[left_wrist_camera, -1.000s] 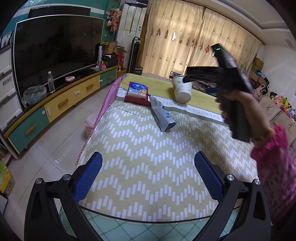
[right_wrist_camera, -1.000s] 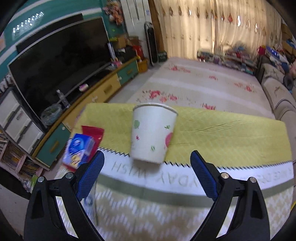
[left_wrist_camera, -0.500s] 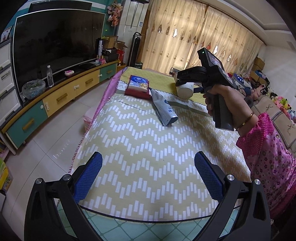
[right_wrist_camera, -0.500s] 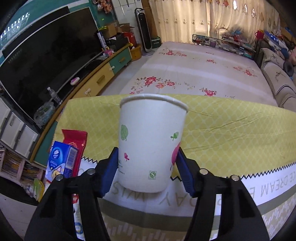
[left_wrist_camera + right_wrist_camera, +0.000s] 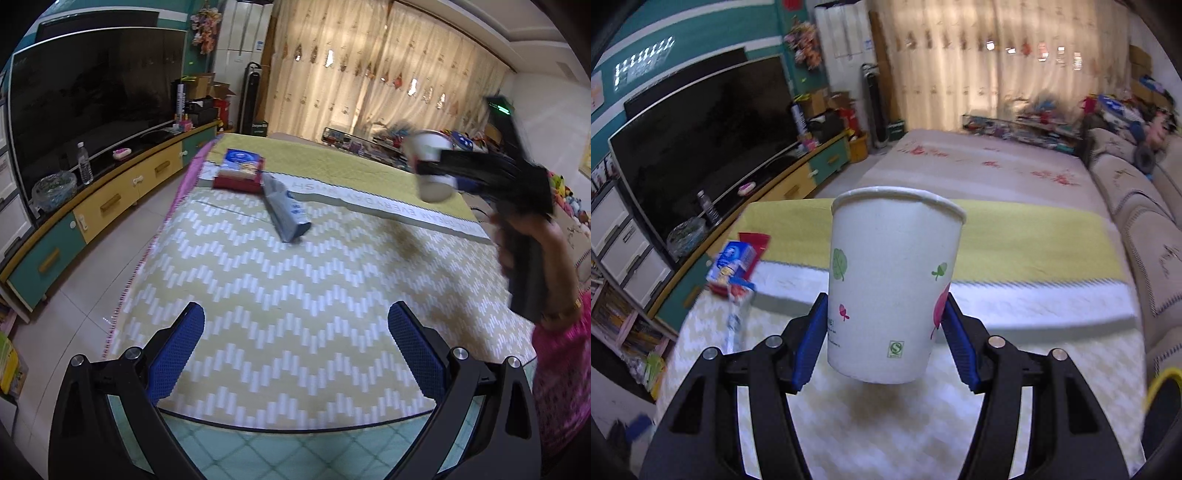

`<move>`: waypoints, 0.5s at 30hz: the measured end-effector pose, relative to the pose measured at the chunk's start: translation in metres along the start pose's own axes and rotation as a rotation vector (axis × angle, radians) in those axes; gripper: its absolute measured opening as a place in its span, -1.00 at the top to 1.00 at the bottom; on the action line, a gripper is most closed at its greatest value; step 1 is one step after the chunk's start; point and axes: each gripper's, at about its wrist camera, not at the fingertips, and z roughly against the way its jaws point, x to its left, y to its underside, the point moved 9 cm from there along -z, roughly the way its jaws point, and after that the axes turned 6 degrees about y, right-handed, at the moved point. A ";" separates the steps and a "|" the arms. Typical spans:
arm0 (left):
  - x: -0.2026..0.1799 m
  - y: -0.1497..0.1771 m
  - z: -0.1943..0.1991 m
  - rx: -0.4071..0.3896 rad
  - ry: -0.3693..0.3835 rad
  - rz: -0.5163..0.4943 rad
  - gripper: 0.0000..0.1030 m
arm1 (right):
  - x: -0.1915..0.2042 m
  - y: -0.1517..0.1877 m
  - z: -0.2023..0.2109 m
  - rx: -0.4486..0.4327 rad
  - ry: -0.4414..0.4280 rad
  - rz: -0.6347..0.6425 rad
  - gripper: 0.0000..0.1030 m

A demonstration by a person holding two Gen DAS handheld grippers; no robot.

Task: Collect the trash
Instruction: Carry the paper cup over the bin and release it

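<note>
Right gripper (image 5: 882,339): its blue fingers (image 5: 810,334) pinch the lower sides of a paper cup (image 5: 890,284) — one pad on each side.
Paper cup: white with leaf and pink prints, upright, lifted clear of the patterned mat (image 5: 295,295); its shadow falls on the mat below.
Left gripper (image 5: 293,349): fingers spread wide with nothing between them, over the near end of the mat.
Flattened blue-grey carton (image 5: 286,206): lies on the mat, towards its far left.
Blue snack box (image 5: 242,166): just beyond the carton, resting on a red packet (image 5: 236,182).
Hand (image 5: 532,236): grips the right gripper's handle — blurred.
</note>
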 end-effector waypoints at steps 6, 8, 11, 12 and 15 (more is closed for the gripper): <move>-0.030 0.003 -0.013 0.036 0.032 -0.016 -0.90 | -0.111 0.047 0.053 -0.031 0.120 -0.129 -0.13; -0.038 0.003 -0.017 0.044 0.032 -0.026 -0.90 | -0.148 0.069 0.069 -0.038 0.174 -0.180 -0.13; -0.047 -0.001 -0.020 0.044 0.029 -0.034 -0.90 | -0.207 0.102 0.091 -0.034 0.260 -0.266 -0.14; -0.050 -0.002 -0.021 0.043 0.019 -0.038 -0.90 | -0.234 0.118 0.098 -0.024 0.300 -0.303 -0.14; -0.053 -0.008 -0.026 0.046 0.007 -0.032 -0.90 | -0.289 0.152 0.105 0.008 0.373 -0.387 -0.14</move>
